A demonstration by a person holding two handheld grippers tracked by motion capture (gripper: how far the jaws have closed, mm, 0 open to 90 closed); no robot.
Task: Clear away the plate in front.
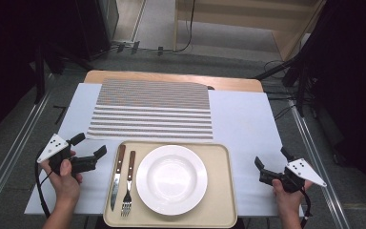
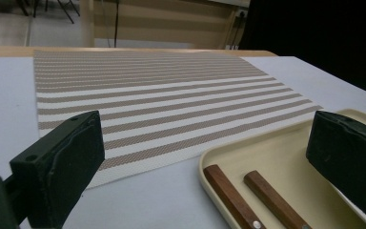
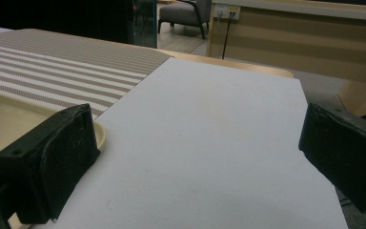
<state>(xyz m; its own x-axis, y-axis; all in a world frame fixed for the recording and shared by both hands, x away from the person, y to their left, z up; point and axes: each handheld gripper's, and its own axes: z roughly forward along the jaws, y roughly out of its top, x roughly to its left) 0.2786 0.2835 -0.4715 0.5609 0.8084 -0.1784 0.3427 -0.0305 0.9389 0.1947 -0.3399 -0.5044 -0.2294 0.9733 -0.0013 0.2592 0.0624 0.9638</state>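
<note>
A beige tray lies at the table's near edge and carries a white plate, a knife and a fork, both with brown wooden handles. Behind the tray a striped placemat lies flat. My left gripper stands open just left of the tray, nothing between its jaws. In the left gripper view the two wooden handles and the tray's corner sit between the jaws, with the placemat beyond. My right gripper stands open right of the tray, over bare white table.
The white tabletop ends in a wooden strip at the far side. Dark stands and cables ring the table on the floor. Bare table lies to either side of the tray and right of the placemat.
</note>
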